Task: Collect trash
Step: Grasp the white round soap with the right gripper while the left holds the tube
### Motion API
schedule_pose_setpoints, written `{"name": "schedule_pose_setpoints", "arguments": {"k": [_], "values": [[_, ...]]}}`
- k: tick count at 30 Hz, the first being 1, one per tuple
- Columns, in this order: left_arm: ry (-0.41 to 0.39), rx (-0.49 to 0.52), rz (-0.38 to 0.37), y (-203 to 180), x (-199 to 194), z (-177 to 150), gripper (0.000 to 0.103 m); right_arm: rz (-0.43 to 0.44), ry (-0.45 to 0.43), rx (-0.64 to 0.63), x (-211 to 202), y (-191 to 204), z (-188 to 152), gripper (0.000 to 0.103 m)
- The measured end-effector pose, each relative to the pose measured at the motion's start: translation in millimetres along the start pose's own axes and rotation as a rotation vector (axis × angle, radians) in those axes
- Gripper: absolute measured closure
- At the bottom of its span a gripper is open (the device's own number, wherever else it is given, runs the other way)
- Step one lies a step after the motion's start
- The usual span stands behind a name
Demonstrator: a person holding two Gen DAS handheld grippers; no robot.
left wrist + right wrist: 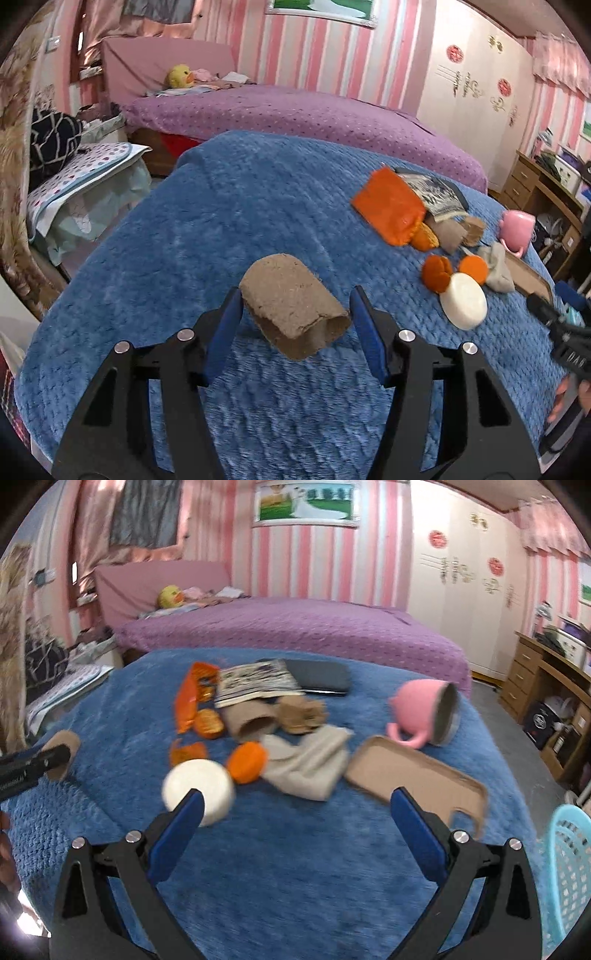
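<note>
Nearest, left tool (295, 314) pinching a brown cardboard tube (291, 310) lifted over the blue blanket (221, 206). Right tool (295, 805) spread wide, holding nothing. Beyond, more trash: white disc (199, 790), orange wrappers (194, 698), crumpled paper (310, 764). Farther right, pink cup (424, 709) tipped over.

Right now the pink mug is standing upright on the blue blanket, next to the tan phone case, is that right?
Not quite. The pink mug is tipped on its side, its open mouth facing sideways, as the right wrist view shows. The rest holds: it lies on the blue blanket, next to the tan phone case.
</note>
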State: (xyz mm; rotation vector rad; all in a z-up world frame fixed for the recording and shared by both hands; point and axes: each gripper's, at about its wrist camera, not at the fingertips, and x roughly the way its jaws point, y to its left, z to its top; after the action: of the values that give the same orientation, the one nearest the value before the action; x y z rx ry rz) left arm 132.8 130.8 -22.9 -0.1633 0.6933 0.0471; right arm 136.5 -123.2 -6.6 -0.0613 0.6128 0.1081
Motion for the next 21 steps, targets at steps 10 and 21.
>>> {"name": "schedule_pose_setpoints", "arguments": {"k": [10, 21], "values": [[0.000, -0.011, 0.013, 7.2, 1.9, 1.5, 0.045, 0.060, 0.116, -0.124, 47.6, 60.0, 2.0, 0.012], [-0.027, -0.014, 0.017, 1.5, -3.8, 4.0, 0.044, 0.147, 0.145, -0.112, 55.7, 59.2, 4.8, 0.042]]}}
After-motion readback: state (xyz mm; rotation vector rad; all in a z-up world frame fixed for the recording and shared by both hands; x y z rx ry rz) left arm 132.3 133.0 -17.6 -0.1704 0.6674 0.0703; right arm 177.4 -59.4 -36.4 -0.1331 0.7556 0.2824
